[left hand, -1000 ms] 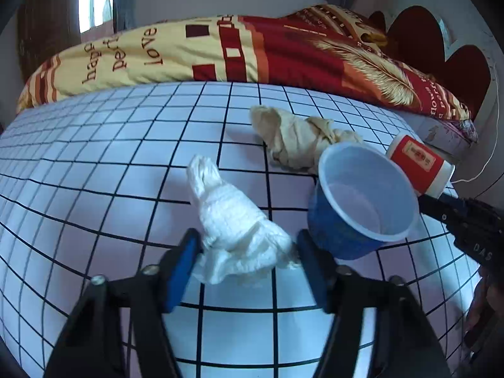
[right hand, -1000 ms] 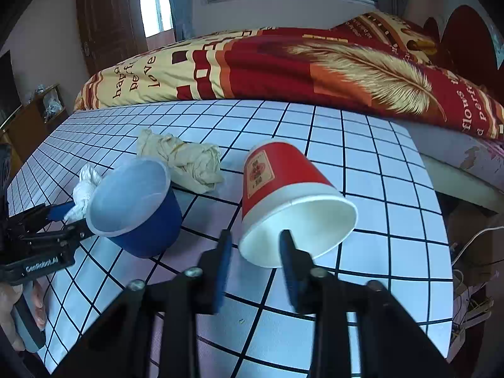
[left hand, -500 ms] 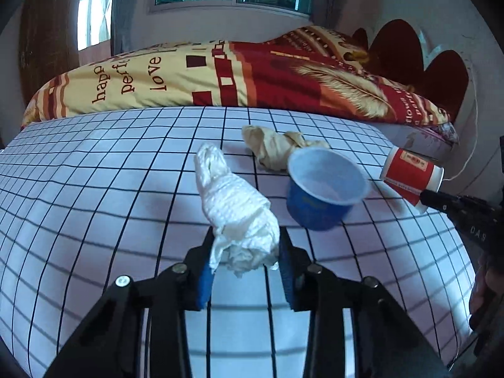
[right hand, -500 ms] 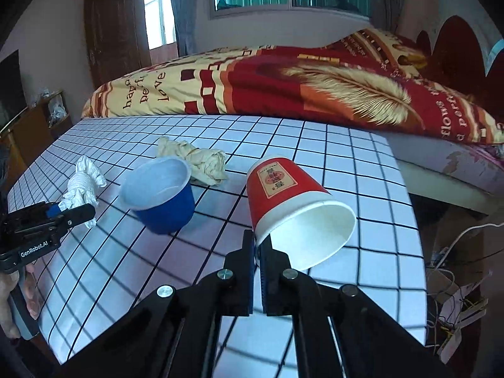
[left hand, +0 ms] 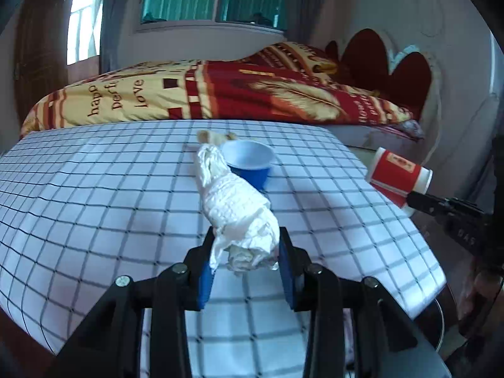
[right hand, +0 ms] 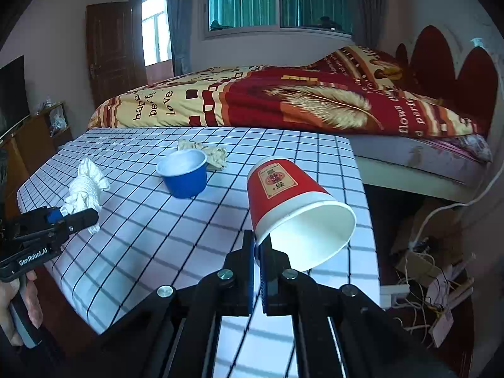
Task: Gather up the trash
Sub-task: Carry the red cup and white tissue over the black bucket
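My left gripper (left hand: 245, 252) is shut on a crumpled white tissue (left hand: 234, 201) and holds it above the checked table (left hand: 94, 189); the tissue also shows in the right wrist view (right hand: 86, 186). My right gripper (right hand: 256, 245) is shut on the rim of a red paper cup (right hand: 289, 201), held tilted above the table's right part; the cup also shows in the left wrist view (left hand: 398, 176). A blue plastic cup (right hand: 184, 173) stands upright on the table. A crumpled beige paper (right hand: 211, 152) lies just behind it.
A bed with a red and yellow quilt (right hand: 283, 100) runs along the far side of the table. Cables and clutter (right hand: 431, 271) lie on the floor to the right of the table. A wooden door (right hand: 107, 50) is at the back left.
Both grippers have lifted and pulled back from the table, the left with the tissue, the right with the red cup. The blue cup and the beige paper stay on the table.
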`<state>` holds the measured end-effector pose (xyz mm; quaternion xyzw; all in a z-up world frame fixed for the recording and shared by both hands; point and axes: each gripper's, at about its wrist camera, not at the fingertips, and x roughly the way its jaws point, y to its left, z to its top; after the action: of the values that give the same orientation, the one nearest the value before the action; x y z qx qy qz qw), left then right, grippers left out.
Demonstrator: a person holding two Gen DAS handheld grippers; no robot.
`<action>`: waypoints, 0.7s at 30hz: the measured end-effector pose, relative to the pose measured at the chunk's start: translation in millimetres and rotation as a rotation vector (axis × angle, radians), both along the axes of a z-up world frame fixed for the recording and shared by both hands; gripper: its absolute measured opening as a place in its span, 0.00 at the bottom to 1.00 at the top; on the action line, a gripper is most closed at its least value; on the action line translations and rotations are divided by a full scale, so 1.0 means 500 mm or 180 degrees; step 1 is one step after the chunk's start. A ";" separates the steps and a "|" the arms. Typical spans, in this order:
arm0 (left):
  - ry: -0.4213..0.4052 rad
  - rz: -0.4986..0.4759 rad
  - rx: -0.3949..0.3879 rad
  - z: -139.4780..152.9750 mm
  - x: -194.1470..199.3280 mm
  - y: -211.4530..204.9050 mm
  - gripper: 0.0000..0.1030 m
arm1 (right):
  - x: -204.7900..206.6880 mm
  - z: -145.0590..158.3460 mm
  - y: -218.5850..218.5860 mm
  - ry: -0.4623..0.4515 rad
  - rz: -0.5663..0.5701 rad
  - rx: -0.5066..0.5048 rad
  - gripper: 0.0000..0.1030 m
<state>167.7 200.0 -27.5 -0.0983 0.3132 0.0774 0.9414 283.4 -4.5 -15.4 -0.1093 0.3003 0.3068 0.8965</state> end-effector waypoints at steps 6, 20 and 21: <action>-0.0010 -0.0169 0.0058 0.007 -0.035 -0.058 0.36 | -0.065 0.011 -0.056 -0.0018 -0.0086 0.0063 0.03; -0.0062 -0.0389 0.0008 0.016 -0.085 -0.129 0.36 | -0.181 0.038 -0.132 -0.0176 -0.0197 0.0047 0.03; -0.0067 -0.0420 0.0008 0.017 -0.085 -0.136 0.36 | -0.186 0.040 -0.137 -0.0184 -0.0209 0.0052 0.03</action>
<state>125.4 131.9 -19.0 -0.0771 0.3089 0.0145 0.9478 190.2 -72.8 4.8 -0.1009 0.2751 0.2763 0.9153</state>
